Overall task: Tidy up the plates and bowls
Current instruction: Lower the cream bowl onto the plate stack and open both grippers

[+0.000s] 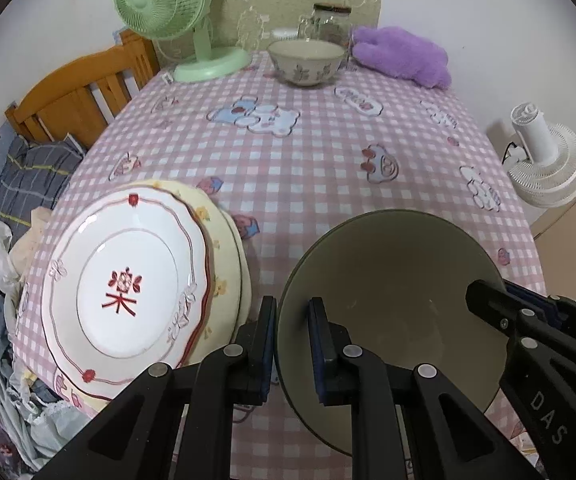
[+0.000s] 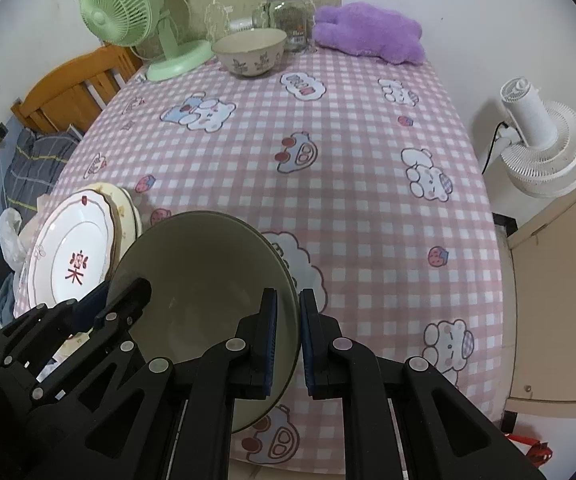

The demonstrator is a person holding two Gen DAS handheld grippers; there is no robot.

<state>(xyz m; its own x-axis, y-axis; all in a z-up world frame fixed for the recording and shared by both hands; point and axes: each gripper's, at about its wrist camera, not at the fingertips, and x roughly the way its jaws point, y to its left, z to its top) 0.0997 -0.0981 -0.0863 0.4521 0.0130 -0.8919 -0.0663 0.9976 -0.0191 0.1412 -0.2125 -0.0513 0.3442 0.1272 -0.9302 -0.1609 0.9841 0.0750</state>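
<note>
Left gripper clamped on the near-left rim of the olive bowl, one pad inside the wall, one outside. Right gripper clamped likewise on the bowl's opposite rim, so both share the one bowl, held tilted over the checked tablecloth; whether its base touches the cloth, cannot tell. Just left of the left gripper, stacked plates: white plate with red character on top, cream plates beneath, at the table's left edge. Ahead, bare cloth with bear prints. Far ahead at the table's back, a patterned bowl, well apart from the olive one. Beside it to the left, a green fan; behind it, a glass jar; to the right, a purple plush. Off the table to the right, a white fan.
</note>
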